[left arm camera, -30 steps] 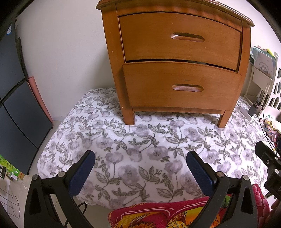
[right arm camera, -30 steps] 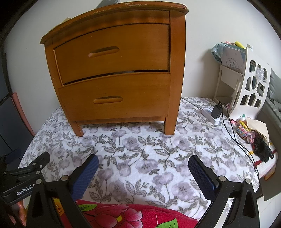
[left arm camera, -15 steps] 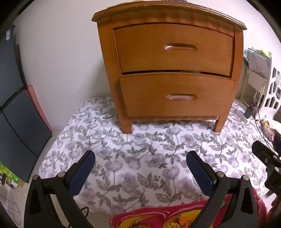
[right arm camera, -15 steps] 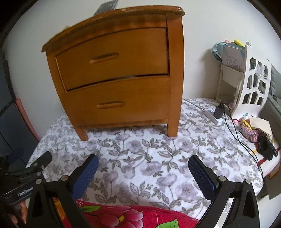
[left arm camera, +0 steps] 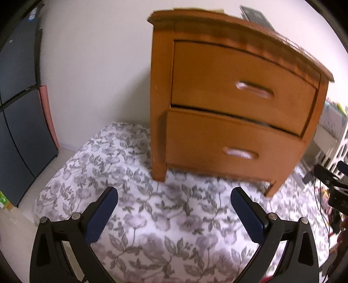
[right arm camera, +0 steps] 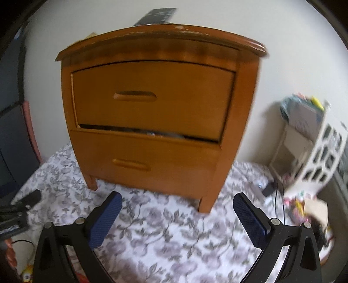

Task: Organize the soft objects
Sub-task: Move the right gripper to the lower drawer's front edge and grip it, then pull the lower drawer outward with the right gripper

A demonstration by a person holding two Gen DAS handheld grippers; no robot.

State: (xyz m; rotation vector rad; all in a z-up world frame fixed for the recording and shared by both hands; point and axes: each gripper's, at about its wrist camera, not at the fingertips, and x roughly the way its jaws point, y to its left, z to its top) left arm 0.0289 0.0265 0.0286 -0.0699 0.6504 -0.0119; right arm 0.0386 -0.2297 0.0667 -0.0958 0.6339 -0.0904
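A wooden two-drawer nightstand [left arm camera: 235, 104] stands on a white sheet with grey flowers [left arm camera: 156, 222]; it also shows in the right wrist view [right arm camera: 152, 113]. Its lower drawer [right arm camera: 150, 167] sits slightly out, leaving a dark gap under the upper drawer [right arm camera: 152, 100]. My left gripper [left arm camera: 174, 209] is open and empty above the sheet. My right gripper [right arm camera: 177, 214] is open and empty, facing the nightstand front. The red floral soft item is out of both views. Both views are motion-blurred.
A dark cabinet [left arm camera: 17, 113] stands at the left. A white lattice shelf [right arm camera: 319, 156] with papers, a power strip and cables [right arm camera: 269, 189] lie to the right. Flat dark items [right arm camera: 156, 15] lie on the nightstand top.
Both grippers have lifted and tilted upward; the red floral cloth at the bottom edge has dropped out of view. The left view swung left, the right view moved closer to the nightstand. Both jaws stayed open.
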